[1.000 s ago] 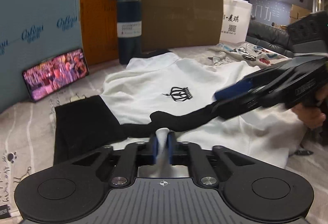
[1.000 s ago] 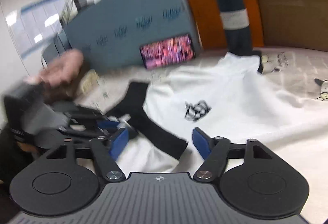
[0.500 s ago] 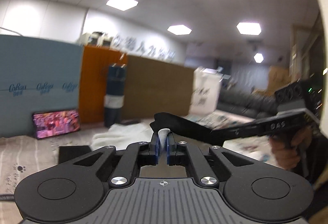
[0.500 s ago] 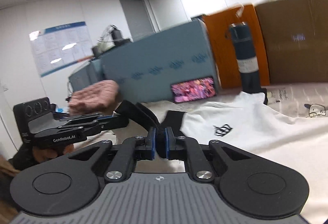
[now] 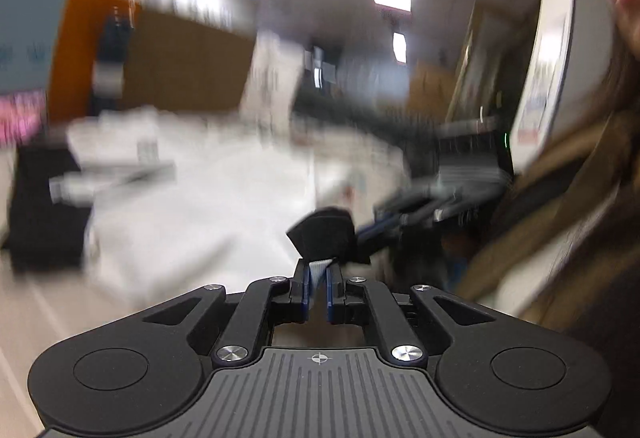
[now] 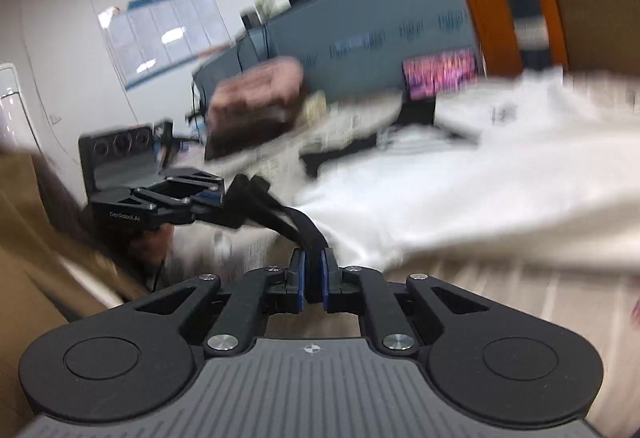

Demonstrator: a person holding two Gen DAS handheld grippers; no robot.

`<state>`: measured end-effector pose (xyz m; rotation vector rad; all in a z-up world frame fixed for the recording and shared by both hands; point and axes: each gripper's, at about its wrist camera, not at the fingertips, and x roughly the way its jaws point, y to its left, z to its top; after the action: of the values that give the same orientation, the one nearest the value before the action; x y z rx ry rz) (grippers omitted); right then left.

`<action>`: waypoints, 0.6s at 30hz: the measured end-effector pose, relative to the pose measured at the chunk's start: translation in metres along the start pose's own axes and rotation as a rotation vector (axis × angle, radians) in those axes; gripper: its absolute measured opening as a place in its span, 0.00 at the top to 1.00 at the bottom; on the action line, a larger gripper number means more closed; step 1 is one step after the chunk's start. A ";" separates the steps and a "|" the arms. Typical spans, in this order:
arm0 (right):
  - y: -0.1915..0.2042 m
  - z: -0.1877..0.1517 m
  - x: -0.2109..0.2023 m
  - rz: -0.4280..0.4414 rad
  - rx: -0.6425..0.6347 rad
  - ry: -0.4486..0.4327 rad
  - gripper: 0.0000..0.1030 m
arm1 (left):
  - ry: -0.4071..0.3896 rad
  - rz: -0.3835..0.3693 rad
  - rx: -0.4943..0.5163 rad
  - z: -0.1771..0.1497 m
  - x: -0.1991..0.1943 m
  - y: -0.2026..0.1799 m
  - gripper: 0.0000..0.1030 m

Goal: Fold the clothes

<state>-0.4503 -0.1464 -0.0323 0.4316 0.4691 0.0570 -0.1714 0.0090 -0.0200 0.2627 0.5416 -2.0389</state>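
A white T-shirt (image 5: 188, 197) with black sleeves lies spread on the table, blurred by motion; it also shows in the right wrist view (image 6: 460, 173). My left gripper (image 5: 318, 280) is shut on a white part of the shirt beside its black trim (image 5: 324, 234). My right gripper (image 6: 313, 278) is shut on the black trim (image 6: 300, 226), which runs left to the left gripper (image 6: 208, 197). Both grippers hold the fabric lifted above the table, close together. The right gripper also shows in the left wrist view (image 5: 372, 228).
A blue board (image 6: 372, 29), an orange board (image 6: 504, 5), a dark bottle (image 5: 108, 65) and a phone with a lit screen (image 6: 440, 73) stand at the table's back. A black sleeve (image 5: 40, 205) lies at the left. The person's body (image 5: 580, 238) is close on the right.
Both grippers have swung with the held fabric, and the views are now motion-blurred. The table and shirt are back in view in the left wrist frame, and the two grippers are closer together.
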 end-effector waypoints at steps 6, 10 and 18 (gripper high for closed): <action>0.006 -0.003 -0.016 -0.012 0.018 -0.085 0.54 | -0.087 -0.085 0.038 0.022 -0.012 0.012 0.67; -0.012 0.017 -0.046 -0.284 0.123 -0.276 0.34 | -0.206 0.005 0.052 0.049 -0.009 0.023 0.43; -0.074 0.051 -0.046 -0.758 0.549 -0.294 0.34 | -0.174 -0.036 0.133 0.049 0.038 0.007 0.38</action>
<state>-0.4716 -0.2403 -0.0029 0.7603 0.3274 -0.8748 -0.1827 -0.0468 0.0062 0.1539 0.3055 -2.1115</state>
